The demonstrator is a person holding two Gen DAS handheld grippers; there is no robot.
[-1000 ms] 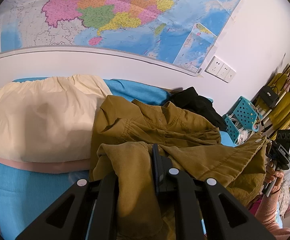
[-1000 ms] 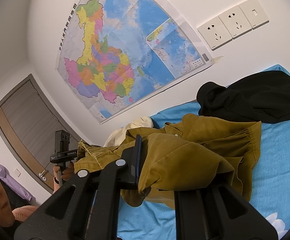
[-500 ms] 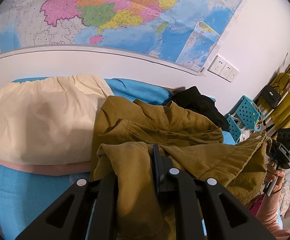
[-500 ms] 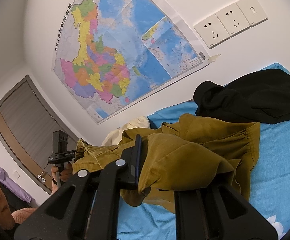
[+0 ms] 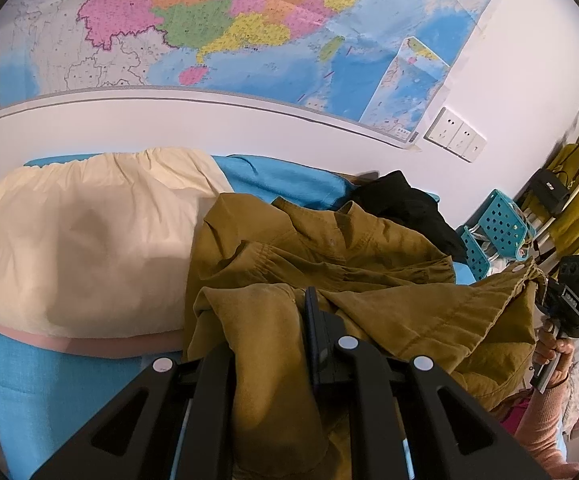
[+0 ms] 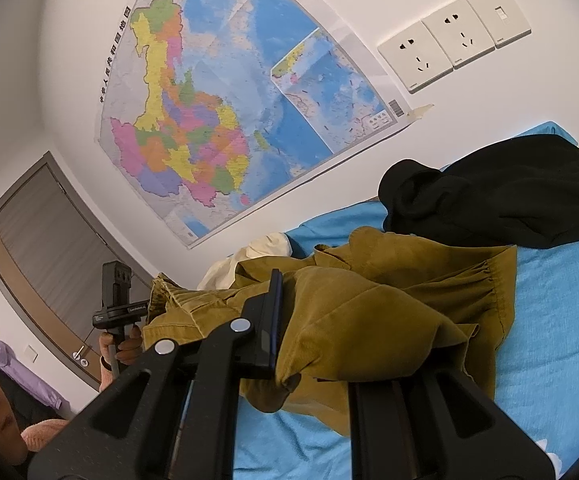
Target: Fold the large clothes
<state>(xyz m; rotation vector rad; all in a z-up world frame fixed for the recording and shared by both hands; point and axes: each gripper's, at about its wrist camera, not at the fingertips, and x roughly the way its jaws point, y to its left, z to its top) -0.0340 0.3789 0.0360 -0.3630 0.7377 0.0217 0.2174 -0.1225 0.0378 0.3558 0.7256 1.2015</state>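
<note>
An olive-brown corduroy garment (image 5: pixel 329 256) lies bunched on the blue bed (image 5: pixel 61 392) and is lifted along its near edge. My left gripper (image 5: pixel 289 344) is shut on one corner of it; the cloth drapes over the fingers. My right gripper (image 6: pixel 317 336) is shut on the other corner of the same garment (image 6: pixel 389 304), which hangs between both grippers above the bed (image 6: pixel 561 340). The right gripper also shows in the left wrist view (image 5: pixel 561 304), the left gripper in the right wrist view (image 6: pixel 121 312).
A cream pillow (image 5: pixel 81 240) lies on the left of the bed. A black garment (image 6: pixel 509 200) is piled by the wall. A map (image 5: pixel 209 20) and sockets (image 6: pixel 453 36) are on the wall. Teal baskets (image 5: pixel 493 228) and hanging clothes stand at the right.
Both grippers hold the garment as before; the views have shifted only slightly, with the garment's hold unchanged.
</note>
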